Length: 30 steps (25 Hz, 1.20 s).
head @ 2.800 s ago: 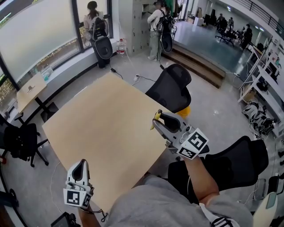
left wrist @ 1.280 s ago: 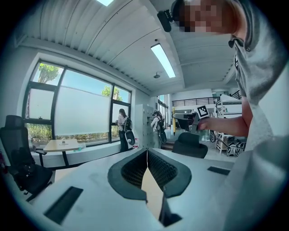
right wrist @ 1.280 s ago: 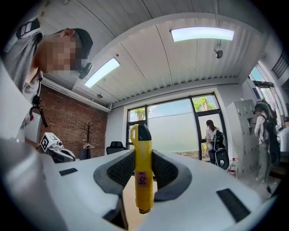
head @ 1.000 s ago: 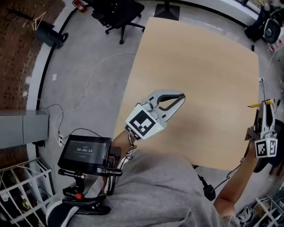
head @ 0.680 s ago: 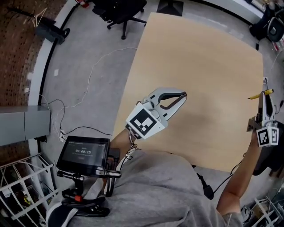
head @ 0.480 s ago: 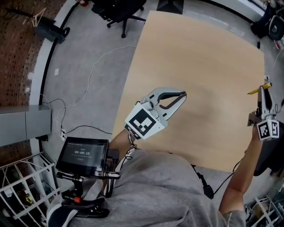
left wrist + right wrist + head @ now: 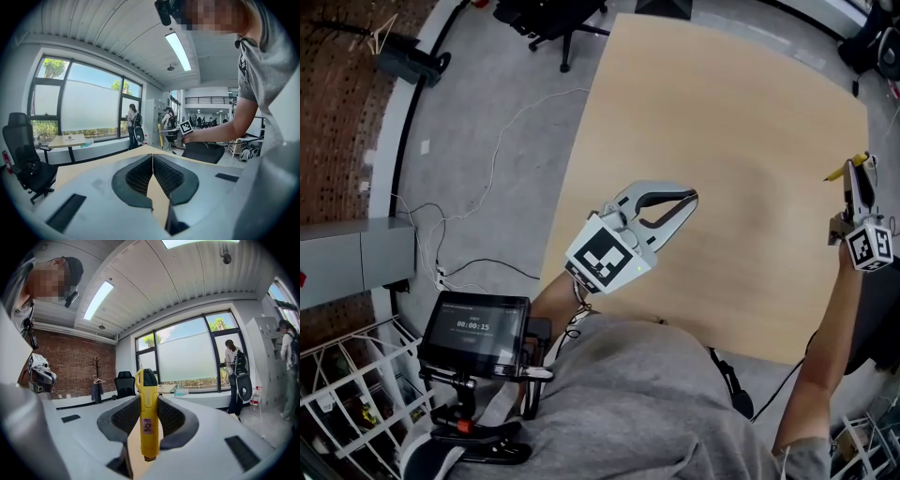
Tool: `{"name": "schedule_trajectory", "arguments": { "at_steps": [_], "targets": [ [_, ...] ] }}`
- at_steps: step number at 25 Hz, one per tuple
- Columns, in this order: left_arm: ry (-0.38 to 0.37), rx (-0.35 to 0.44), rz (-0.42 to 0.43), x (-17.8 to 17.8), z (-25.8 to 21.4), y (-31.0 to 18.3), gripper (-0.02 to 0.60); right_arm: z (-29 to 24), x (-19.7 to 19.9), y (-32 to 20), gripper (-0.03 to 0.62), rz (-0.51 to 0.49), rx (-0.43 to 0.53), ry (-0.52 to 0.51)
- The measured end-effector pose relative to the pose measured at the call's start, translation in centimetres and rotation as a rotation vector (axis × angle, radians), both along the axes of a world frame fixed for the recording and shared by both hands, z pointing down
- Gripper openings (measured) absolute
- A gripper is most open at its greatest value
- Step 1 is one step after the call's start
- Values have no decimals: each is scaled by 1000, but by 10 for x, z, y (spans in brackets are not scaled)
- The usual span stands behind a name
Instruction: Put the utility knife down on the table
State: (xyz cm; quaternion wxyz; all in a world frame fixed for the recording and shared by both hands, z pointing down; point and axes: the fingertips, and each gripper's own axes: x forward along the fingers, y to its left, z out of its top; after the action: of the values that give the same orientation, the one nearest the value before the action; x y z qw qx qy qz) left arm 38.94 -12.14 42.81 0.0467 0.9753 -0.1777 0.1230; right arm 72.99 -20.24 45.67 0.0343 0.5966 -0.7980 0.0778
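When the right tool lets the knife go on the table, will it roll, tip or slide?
The knife looks stiff and flat-sided, so it probably lies flat rather than rolls. It stands upright in the right tool, so released that way it would likely topple. The table looks smooth; it may skid a little.

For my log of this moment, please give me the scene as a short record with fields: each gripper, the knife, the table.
left gripper: jaws together, nothing between them, over the table's left part
right gripper: shut on the utility knife, at the table's right edge
utility knife: yellow, upright between the jaws, not yet set down
table: light wood, nothing lying on the part in view
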Motion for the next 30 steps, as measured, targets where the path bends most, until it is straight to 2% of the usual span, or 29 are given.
{"name": "schedule_trajectory", "arguments": {
  "at_steps": [6, 10, 16, 30],
  "targets": [
    [0, -1, 12, 2, 4, 0, 6, 22, 7, -16, 117, 7, -18, 11],
    [2, 28, -5, -7, 5, 1, 6, 47, -4, -31, 117, -13, -39, -9],
    [24, -30, -32, -2, 9, 1, 6, 66, 3, -44, 117, -14, -85, 9],
    [-18, -106, -48, -1, 27, 12, 6, 132, 7, -85, 117, -31, -227, 10]
  ]
}}
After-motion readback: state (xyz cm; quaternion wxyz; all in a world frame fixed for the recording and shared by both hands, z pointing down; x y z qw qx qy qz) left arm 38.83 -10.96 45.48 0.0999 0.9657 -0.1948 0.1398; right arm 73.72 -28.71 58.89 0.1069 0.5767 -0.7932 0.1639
